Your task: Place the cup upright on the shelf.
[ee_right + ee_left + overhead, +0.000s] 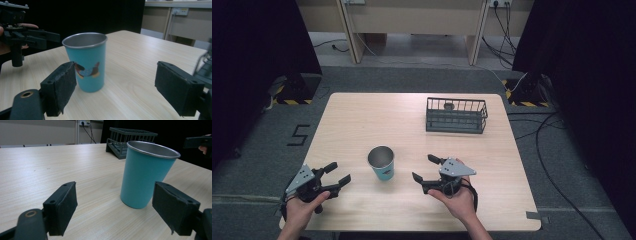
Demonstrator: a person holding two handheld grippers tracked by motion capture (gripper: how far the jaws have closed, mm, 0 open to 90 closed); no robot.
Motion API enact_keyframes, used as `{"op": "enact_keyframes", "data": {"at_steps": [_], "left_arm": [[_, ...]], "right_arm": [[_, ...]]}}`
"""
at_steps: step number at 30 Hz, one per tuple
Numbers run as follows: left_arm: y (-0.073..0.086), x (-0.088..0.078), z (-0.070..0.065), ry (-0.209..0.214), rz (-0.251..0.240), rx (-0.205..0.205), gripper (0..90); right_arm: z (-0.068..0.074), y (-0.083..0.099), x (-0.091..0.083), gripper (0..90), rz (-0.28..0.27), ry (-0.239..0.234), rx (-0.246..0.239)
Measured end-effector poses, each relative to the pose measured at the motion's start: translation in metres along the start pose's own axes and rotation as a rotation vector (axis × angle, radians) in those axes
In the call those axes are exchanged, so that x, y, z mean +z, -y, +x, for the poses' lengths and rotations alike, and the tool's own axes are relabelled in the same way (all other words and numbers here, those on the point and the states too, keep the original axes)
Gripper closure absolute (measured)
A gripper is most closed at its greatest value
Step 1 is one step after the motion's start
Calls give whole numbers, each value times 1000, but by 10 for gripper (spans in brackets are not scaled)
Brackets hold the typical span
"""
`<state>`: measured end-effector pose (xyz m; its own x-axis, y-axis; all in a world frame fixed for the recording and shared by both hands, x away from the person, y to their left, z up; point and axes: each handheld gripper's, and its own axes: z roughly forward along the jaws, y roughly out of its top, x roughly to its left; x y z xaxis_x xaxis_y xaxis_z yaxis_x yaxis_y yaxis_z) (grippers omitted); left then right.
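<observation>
A teal metal cup (382, 163) stands upright on the wooden table (362, 120), between the two grippers. My left gripper (338, 173) rests near the front left corner, open, jaws pointing at the cup (145, 173), nothing between them. My right gripper (426, 168) is to the right of the cup, open and empty, a short gap away from it. In the right gripper view the cup (87, 61) shows a printed figure and stands ahead of the left jaw, clear of both pads. The left gripper (53, 37) shows beyond it.
A dark wire basket (456, 115) sits at the back right of the table, with a small dark round thing inside. In the left gripper view the basket (130, 141) stands behind the cup. Cables run on the floor to the right.
</observation>
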<state>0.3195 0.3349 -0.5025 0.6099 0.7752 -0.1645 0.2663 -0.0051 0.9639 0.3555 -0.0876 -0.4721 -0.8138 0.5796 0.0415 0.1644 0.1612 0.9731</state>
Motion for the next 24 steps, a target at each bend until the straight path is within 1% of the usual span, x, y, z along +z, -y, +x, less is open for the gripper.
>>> {"op": "enact_keyframes", "data": {"at_steps": [1, 2, 4, 5, 7, 11, 14, 18, 19, 20, 24], "left_arm": [[0, 0, 0, 0, -1, -1, 193], [0, 0, 0, -1, -2, -2, 193], [0, -1, 1, -1, -3, -3, 193], [0, -1, 1, -1, -5, -5, 193], [0, -1, 1, -1, -5, -5, 193], [0, -1, 1, -1, -6, -5, 194], [0, -1, 1, -1, -9, -6, 194], [0, -1, 2, -3, -10, -8, 194], [0, -1, 2, -4, -11, -7, 195], [0, -1, 2, -4, -11, -7, 195], [0, -1, 2, -3, -11, -7, 195]], "right_arm": [[0, 0, 0, 177, 0, 0, 0], [1, 0, 4, 176, 0, -3, -3], [2, 0, 13, 175, 4, -15, 1], [4, 1, 21, 175, 4, -23, 7], [5, 1, 23, 174, 6, -25, 7], [10, 2, 37, 167, 14, -46, 1], [12, 3, 42, 164, 18, -55, 0], [16, 3, 52, 161, 29, -67, -16], [19, 3, 59, 161, 35, -80, -17], [19, 3, 59, 161, 35, -80, -17], [22, 5, 70, 160, 48, -98, -29]]}}
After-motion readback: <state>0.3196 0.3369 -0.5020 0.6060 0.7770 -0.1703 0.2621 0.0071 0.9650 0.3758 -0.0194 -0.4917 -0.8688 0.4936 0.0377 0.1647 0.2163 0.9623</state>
